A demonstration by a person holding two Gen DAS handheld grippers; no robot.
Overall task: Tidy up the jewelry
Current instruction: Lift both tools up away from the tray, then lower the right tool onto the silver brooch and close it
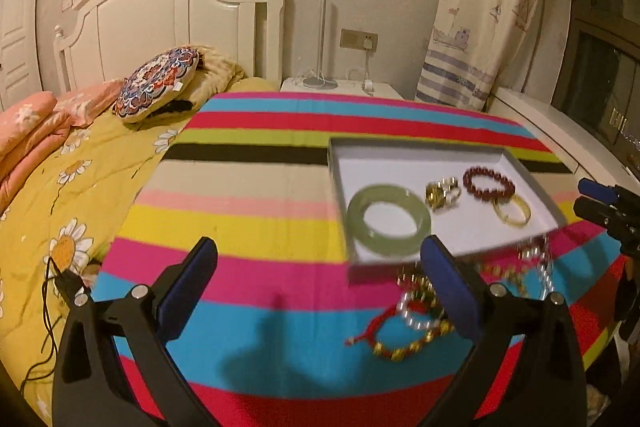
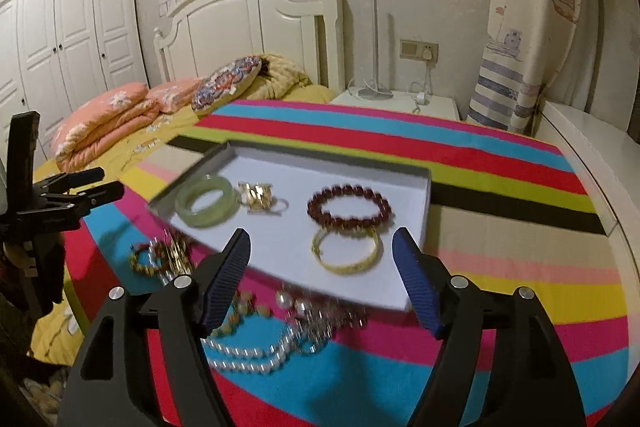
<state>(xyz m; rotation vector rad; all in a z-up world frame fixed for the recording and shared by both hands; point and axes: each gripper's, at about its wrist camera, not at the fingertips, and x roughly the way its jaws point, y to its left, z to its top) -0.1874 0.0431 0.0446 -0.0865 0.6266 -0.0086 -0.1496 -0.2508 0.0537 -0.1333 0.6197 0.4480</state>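
My right claw (image 2: 322, 277) is wide apart w/ nothing in it. Left claw (image 1: 320, 285) is apart too, empty. Round green jade bangle (image 2: 205, 201) sits in the flat white box (image 2: 360, 163).

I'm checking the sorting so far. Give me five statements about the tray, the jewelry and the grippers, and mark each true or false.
1. The pale green jade bangle lies inside the shallow white cardboard tray. True.
2. The dark red beaded bracelet lies on the striped cloth. False: it is in the tray.
3. The white pearl necklace lies outside the tray. True.
4. The right gripper is shut on a yellow bangle. False: it is open and empty.
5. The left gripper is open. True.
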